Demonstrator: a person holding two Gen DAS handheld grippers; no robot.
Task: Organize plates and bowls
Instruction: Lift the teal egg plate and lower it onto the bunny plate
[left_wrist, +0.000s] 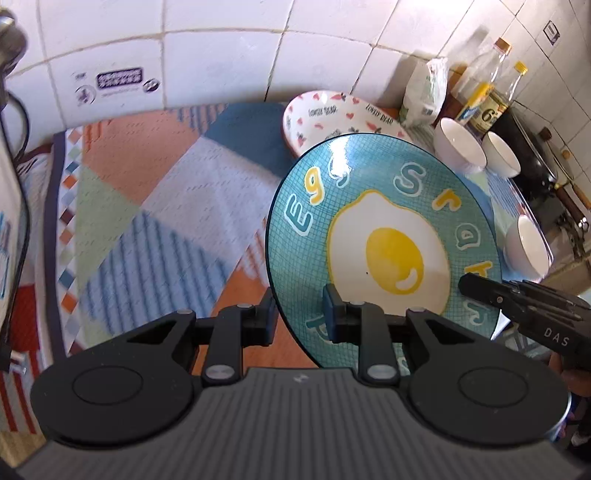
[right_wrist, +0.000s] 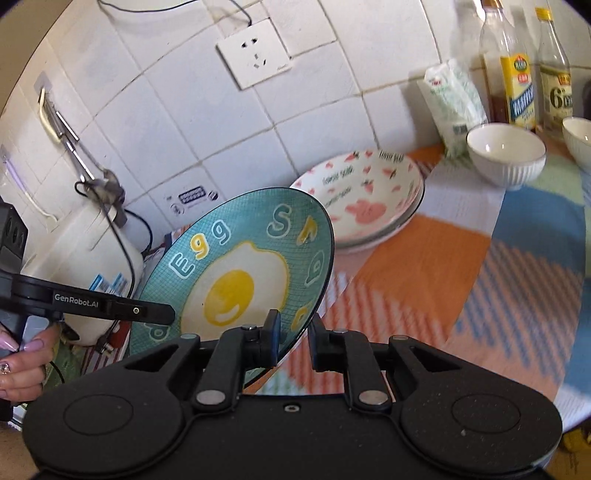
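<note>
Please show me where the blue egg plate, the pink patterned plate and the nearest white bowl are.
blue egg plate (left_wrist: 393, 254), left wrist view, on the yellow yolk.
pink patterned plate (right_wrist: 364, 210), right wrist view, on the pink rabbit inside.
white bowl (right_wrist: 506, 158), right wrist view, on its ribbed outer wall.

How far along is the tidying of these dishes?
Early on. Done: two pink-patterned plates look stacked by the wall. In hand: both tools, left and right, grip the blue egg plate, tilted above the cloth. Left: three white bowls stand apart, unstacked.

"egg" on teal plate (right_wrist: 240, 266)
</note>
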